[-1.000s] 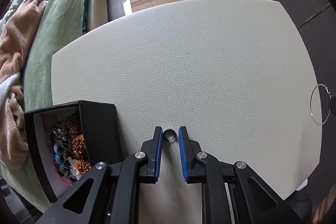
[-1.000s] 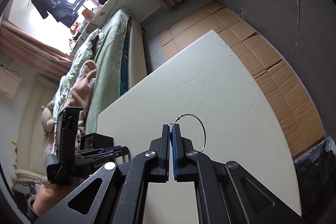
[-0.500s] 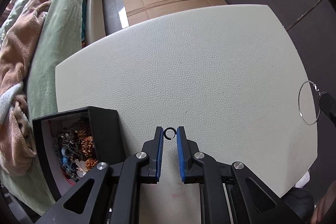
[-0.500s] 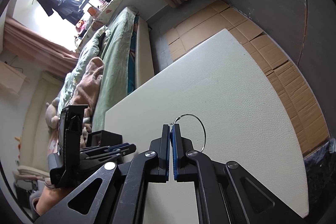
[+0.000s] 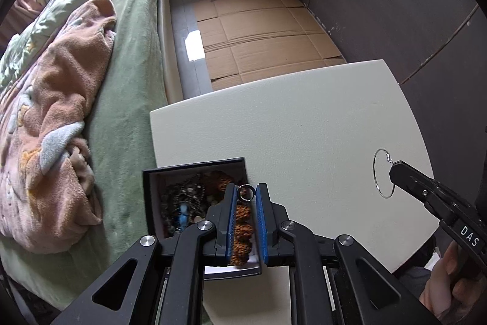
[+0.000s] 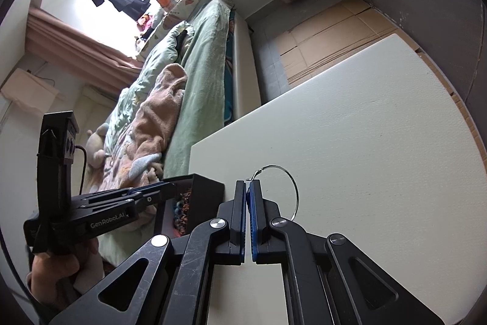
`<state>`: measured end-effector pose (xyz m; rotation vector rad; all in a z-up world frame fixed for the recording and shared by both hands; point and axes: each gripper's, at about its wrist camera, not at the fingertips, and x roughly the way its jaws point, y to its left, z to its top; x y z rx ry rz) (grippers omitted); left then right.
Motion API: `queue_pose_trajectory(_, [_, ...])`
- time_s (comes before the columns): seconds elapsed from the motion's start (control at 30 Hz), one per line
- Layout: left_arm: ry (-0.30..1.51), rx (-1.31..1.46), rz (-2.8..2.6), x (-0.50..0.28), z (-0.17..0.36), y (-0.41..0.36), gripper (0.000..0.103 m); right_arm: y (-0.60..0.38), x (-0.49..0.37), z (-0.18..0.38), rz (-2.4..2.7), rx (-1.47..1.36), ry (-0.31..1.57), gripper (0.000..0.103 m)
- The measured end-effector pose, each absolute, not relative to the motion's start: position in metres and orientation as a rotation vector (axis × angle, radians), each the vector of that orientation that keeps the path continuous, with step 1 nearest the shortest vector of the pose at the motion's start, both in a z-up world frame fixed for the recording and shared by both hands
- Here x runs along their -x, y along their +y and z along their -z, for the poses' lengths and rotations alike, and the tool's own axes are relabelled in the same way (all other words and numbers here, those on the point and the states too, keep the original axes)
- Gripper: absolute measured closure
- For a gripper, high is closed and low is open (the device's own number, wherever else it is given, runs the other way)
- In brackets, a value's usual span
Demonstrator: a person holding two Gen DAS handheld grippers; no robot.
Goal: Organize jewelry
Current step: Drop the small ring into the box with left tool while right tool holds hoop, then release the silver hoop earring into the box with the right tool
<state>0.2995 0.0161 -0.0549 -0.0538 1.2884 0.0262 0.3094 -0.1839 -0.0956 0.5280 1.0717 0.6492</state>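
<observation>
My left gripper (image 5: 246, 193) is shut on a small dark ring (image 5: 245, 186), pinched between its blue fingertips. It hangs over the right side of an open black jewelry box (image 5: 194, 165) at the white table's (image 5: 304, 127) near left corner. The box holds tangled chains and orange beads (image 5: 242, 230). My right gripper (image 6: 248, 183) is shut on the clasp of a large thin silver hoop (image 6: 286, 172), above the table to the right of the box (image 6: 207, 191). In the left wrist view the hoop (image 5: 374, 172) hangs from the right gripper (image 5: 392, 169). The left gripper (image 6: 164, 191) shows in the right wrist view over the box.
A bed with green and pink blankets (image 5: 76, 99) runs along the table's left edge. Flattened cardboard (image 5: 264, 32) covers the floor beyond the table, and a dark wall (image 5: 395, 5) stands to the right. A hand (image 6: 57, 267) holds each gripper.
The left gripper closed on the ring, lifted it off the table and carried it left over the box. The right gripper moved left toward the box with the hoop.
</observation>
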Motion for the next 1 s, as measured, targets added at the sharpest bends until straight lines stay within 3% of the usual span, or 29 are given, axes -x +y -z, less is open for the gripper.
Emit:
queue_pose_trajectory(0.27, [1.277,0.143,-0.019,-0.282,0.061,0.061,0.087,-0.150,-0.295,0.087,-0.747,-0.497,1.035,0.100])
queue_pose_trajectory(0.33, [1.257,0.147,-0.020,-0.276,0.059,0.068,0.070,-0.140,-0.292,0.085,-0.776,-0.496,1.030,0.100])
queue_pose_trajectory(0.4, [1.229,0.144,-0.024,-0.270,0.057,0.074,0.018,-0.129,-0.288,0.083,-0.807,-0.493,1.022,0.100])
queue_pose_trajectory(0.43, [1.211,0.142,-0.025,-0.267,0.055,0.077,0.012,-0.122,-0.286,0.082,-0.824,-0.491,1.016,0.100])
queue_pose_trajectory(0.9, [1.082,0.138,-0.122,-0.224,0.031,0.130,0.012,-0.041,-0.266,0.064,-1.000,-0.451,0.937,0.100])
queue_pose_trajectory(0.97, [1.059,0.134,-0.144,-0.218,0.028,0.136,0.012,-0.036,-0.266,0.063,-0.997,-0.428,0.951,0.097])
queue_pose_trajectory(1.0, [1.046,0.135,-0.150,-0.215,0.026,0.137,0.012,-0.035,-0.267,0.065,-0.992,-0.417,0.975,0.085])
